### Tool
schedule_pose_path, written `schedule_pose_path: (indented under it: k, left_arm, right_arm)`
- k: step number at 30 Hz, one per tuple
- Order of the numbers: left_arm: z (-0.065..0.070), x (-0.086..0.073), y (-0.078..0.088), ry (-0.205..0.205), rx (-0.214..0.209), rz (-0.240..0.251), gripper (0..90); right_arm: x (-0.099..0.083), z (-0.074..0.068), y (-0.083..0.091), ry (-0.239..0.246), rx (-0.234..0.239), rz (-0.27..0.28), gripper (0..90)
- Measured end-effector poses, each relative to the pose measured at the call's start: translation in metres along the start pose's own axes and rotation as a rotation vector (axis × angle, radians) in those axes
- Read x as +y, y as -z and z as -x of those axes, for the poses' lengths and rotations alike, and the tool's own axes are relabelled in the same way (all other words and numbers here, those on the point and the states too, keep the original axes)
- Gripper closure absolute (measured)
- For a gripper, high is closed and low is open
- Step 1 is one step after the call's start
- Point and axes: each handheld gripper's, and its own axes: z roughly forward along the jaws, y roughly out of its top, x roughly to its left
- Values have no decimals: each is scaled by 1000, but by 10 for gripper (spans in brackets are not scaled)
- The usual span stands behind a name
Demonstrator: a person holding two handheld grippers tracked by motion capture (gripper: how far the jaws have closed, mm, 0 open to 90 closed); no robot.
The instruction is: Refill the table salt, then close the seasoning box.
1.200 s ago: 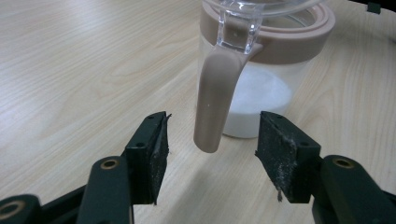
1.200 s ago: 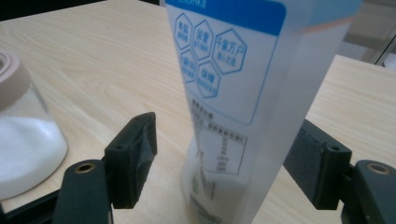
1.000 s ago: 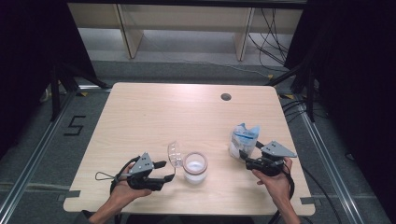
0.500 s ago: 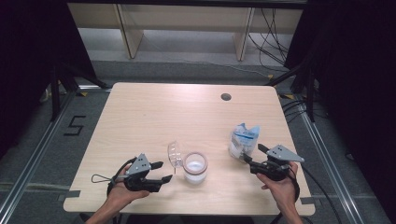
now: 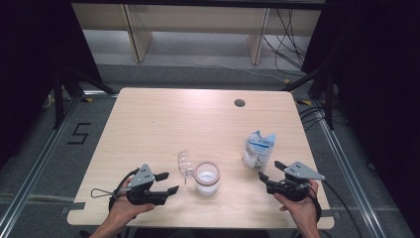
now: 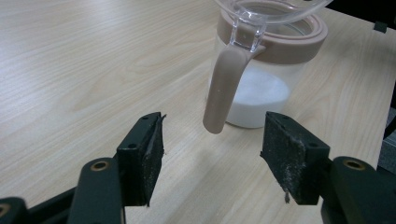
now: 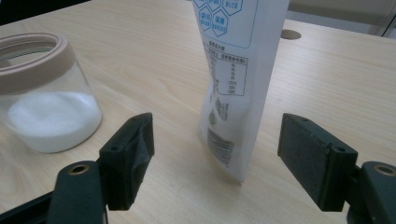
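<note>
white-and-blue printed plastic pouch [image 7: 236, 70]: upright on worktop [image 5: 163, 119], print too small to read | clear glass jar with tan rim [image 6: 268, 70]: white powder inside, lid hinged open | left gripper [image 6: 212, 161]: released | right gripper [image 7: 215, 156]: released, pouch just ahead

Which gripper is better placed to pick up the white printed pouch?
Right. The right gripper sits just short of the white printed pouch, open jaws aimed at it. The left gripper faces the clear glass jar.

Bag [image 7: 236, 79] beyond the right tongs cut off at the top edge, print too small to read. Jar's lid [image 6: 273, 9] above the left tongs clipped at the top, rim lost.
</note>
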Motion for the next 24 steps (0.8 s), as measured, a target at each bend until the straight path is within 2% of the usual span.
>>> schedule_pose_path:
  k: [1, 2, 4, 5, 6, 7, 9, 10, 13, 14, 16, 18, 19, 20, 24]
  left_arm:
    - [0, 0, 1, 2, 4, -3, 382]
    - [0, 0, 2, 4, 11, -4, 382]
    - [-1, 0, 2, 12, 11, 0, 382]
    - [-2, 0, 3, 16, 16, 1, 383]
    - [-2, 0, 3, 19, 17, 2, 383]
    - [-3, 0, 4, 19, 16, 4, 384]
    - [-3, 1, 5, 25, 24, 3, 385]
    - [-3, 1, 5, 23, 24, 0, 385]
    - [-4, 2, 6, 25, 20, 4, 390]
    - [-4, 2, 6, 31, 19, 8, 393]
    - [-5, 3, 6, 29, 16, 10, 399]
    - [-5, 3, 6, 29, 22, 8, 407]
    - [-4, 3, 6, 29, 24, 8, 410]
    - [-4, 4, 7, 33, 29, 8, 416]
    - [-4, 6, 8, 33, 31, 14, 429]
  right_arm:
    - [0, -1, 0, -5, 12, 4, 281]
    - [-1, -3, 3, -23, -9, -20, 280]
    - [-2, -2, 3, 0, 2, -20, 277]
    - [-3, -4, 2, -13, 7, -15, 275]
    - [-4, -7, 4, -36, 4, -34, 271]
    - [-4, -7, 3, -32, 9, -26, 270]
    - [-6, -10, 4, -34, 7, -44, 265]
    - [-6, -8, 4, 2, 14, -35, 265]
    - [-7, -10, 6, -6, 26, -50, 260]
    - [-8, -12, 6, -25, 22, -49, 258]
    - [-8, -10, 6, -5, 30, -47, 258]
    - [-9, -10, 6, -12, 24, -54, 258]
    - [-10, -9, 7, 5, 25, -53, 258]
    - [-10, -10, 8, -8, 20, -58, 257]
    - [-10, -10, 7, -3, 21, -56, 255]
